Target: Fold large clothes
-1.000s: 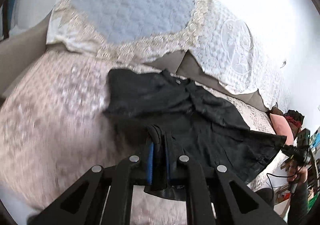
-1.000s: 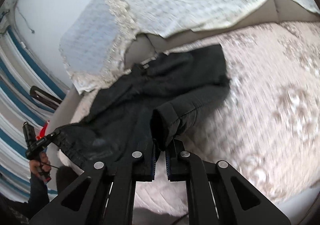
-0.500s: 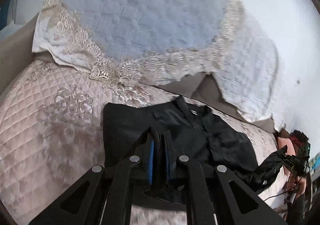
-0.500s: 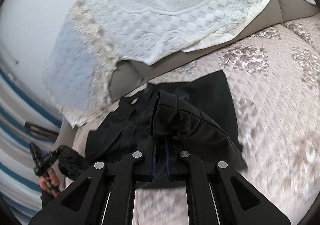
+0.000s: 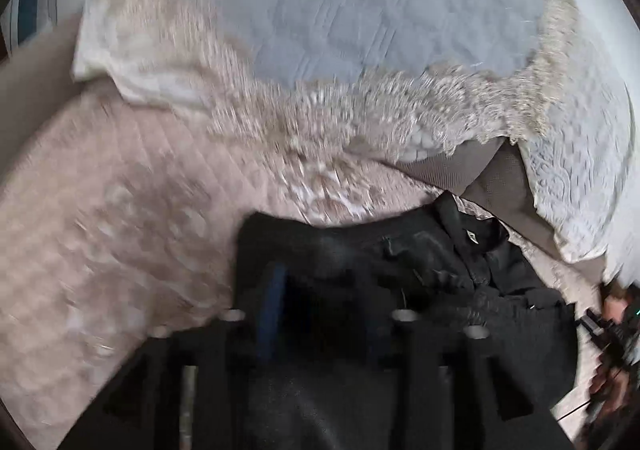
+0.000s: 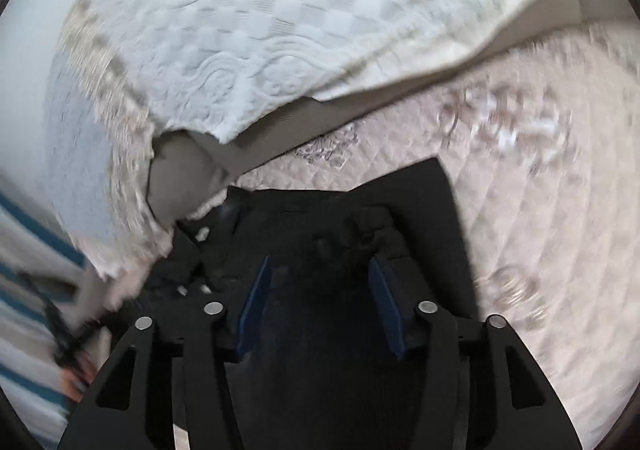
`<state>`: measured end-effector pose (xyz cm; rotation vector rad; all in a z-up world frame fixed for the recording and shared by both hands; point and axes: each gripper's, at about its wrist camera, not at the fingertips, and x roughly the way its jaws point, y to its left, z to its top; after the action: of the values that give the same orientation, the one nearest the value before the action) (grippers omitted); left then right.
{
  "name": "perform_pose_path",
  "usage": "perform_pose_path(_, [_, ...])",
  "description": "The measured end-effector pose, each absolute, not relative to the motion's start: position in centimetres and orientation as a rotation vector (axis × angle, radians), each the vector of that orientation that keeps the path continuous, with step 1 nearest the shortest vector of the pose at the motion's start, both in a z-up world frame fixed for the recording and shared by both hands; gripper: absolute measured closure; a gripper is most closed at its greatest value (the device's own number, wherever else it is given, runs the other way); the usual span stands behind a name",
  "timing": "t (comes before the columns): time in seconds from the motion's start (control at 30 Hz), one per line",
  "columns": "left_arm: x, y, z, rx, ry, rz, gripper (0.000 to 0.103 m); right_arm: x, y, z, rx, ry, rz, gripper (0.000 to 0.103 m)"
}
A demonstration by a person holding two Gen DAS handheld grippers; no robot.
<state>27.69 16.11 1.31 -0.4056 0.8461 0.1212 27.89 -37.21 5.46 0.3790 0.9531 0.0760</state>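
A black shirt [image 5: 400, 262] lies folded over on the pink quilted bed cover [image 5: 120, 230], its collar toward the pillows. It also shows in the right wrist view [image 6: 360, 221]. My left gripper [image 5: 324, 302] is open just above the shirt's folded part, with its blue pads apart. My right gripper [image 6: 320, 290] is open above the shirt, and its blue pads [image 6: 256, 298] are spread wide with nothing between them. Both views are blurred by motion.
A blue-grey lace-edged pillow [image 5: 340, 17] and a white embossed pillow [image 6: 300, 29] stand against the headboard behind the shirt. The other hand-held gripper [image 5: 612, 334] shows at the right edge of the left wrist view. The pink bed cover [image 6: 540, 250] spreads to the right.
Both grippers carried the shirt's lower part forward over its upper part, then opened and let go of the fabric. The shirt now lies folded toward the pillows.
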Motion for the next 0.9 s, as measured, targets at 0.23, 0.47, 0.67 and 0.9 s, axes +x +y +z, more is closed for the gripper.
perform_pose_path(0.23, [29.1,14.5,0.6,-0.282,0.942,0.044,0.034,29.5,-37.1,4.2,0.159,1.017,0.035,0.046])
perform_pose_path(0.47, [31.6,13.8,-2.8,-0.231,1.011,0.099,0.062,31.7,-36.7,1.0,0.101,1.137,-0.007,0.060])
perform_pose_path(0.67, [30.0,13.8,0.5,-0.170,0.857,0.081,0.099,31.3,-34.4,4.2,-0.008,1.027,0.029,0.093])
perform_pose_path(0.9, [33.4,15.7,-0.7,-0.161,0.851,0.223,0.103,34.8,-35.4,4.4,0.040,0.985,-0.019,0.093])
